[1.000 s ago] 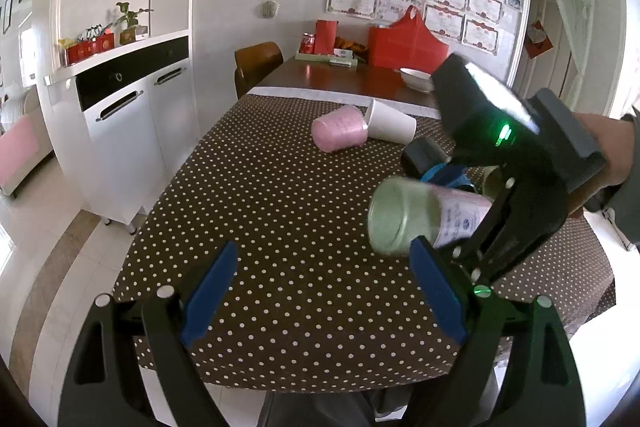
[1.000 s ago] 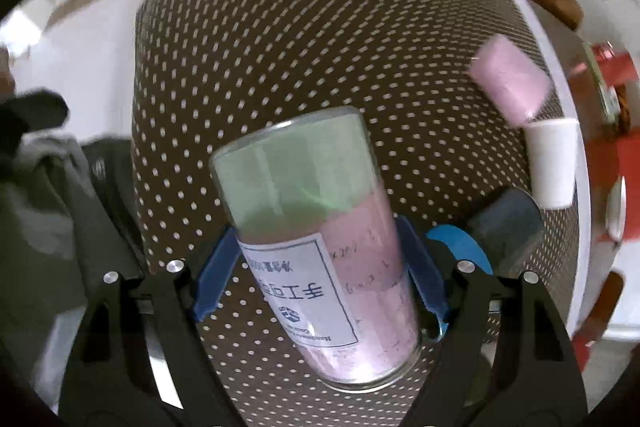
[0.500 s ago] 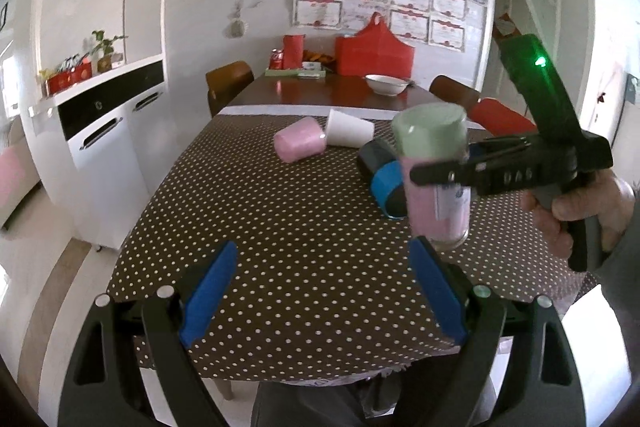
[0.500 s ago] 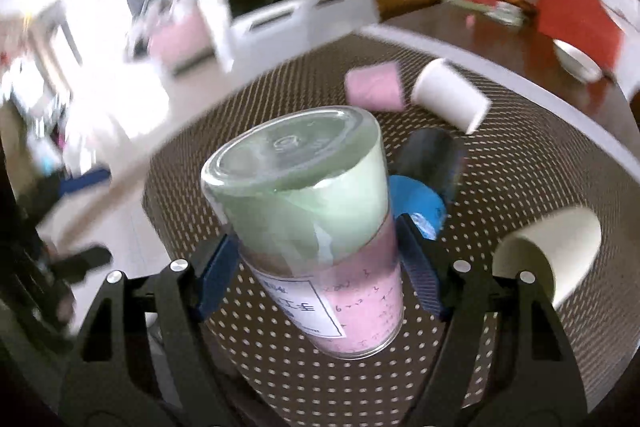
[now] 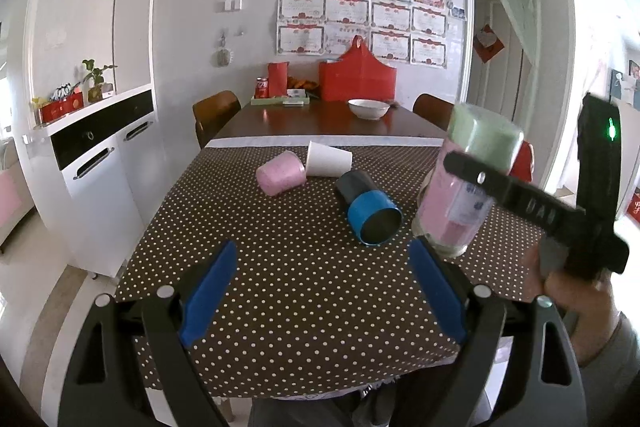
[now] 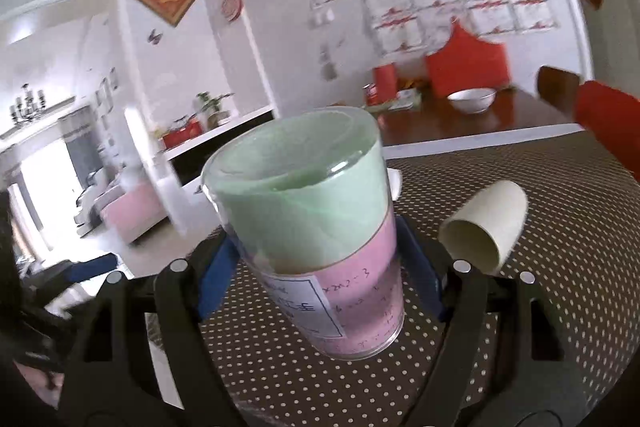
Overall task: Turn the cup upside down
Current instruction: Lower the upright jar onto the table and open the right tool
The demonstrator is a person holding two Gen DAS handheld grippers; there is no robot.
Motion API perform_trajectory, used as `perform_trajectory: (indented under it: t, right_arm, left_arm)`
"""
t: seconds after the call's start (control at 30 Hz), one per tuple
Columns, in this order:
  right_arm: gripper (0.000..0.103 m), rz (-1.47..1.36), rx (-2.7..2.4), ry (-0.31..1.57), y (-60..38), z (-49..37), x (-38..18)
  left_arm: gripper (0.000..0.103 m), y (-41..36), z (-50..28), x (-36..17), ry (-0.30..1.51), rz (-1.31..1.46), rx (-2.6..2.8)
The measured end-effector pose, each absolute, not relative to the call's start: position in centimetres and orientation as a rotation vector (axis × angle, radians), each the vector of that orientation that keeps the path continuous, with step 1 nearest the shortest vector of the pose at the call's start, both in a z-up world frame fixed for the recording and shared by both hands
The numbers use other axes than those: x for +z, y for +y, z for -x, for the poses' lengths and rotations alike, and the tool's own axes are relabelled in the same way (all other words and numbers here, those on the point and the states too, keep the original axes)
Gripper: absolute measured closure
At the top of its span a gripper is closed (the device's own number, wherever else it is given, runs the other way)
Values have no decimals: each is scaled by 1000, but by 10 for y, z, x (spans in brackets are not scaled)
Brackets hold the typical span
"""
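Observation:
My right gripper (image 6: 320, 271) is shut on a clear plastic cup (image 6: 316, 227) with a green and pink lining and a white label. The cup is upside down, base up, a little tilted. In the left wrist view the cup (image 5: 464, 183) hangs low over the brown dotted tablecloth (image 5: 280, 267) at the right, its mouth close to the cloth. My left gripper (image 5: 320, 291) is open and empty over the table's near edge, left of the cup.
A blue and black cup (image 5: 368, 211), a pink cup (image 5: 280, 173) and a white paper cup (image 5: 328, 159) lie on their sides mid-table. Another paper cup (image 6: 484, 227) lies right of the held cup. A bowl (image 5: 368, 107) and red bags stand at the far end.
My right gripper has turned the cup from lying sideways to base up, and has carried it right and down toward the cloth. My left gripper stays open in place.

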State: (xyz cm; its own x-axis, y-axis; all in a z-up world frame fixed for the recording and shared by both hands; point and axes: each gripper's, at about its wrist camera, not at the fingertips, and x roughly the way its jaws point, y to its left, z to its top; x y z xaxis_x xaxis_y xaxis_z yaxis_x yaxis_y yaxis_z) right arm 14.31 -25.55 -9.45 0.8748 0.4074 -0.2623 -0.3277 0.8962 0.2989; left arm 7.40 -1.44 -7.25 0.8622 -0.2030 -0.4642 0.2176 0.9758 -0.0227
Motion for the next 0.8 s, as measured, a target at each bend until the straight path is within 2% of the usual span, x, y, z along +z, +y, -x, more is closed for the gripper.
perform_trajectory:
  t: [0.3,0.7,0.8]
  right_arm:
    - [29,-213,289,324,-242,-146,-137]
    - [28,-165,262,391,-238,-153,-157]
    - [18,-151,266,381,-237,-150,-155]
  left_arm:
    - [17,-15,-66,-78,497,-35,-217]
    - [17,-15,-63,-82,509,-35,-213]
    - [17,-15,-62,-81,508,-36,-215]
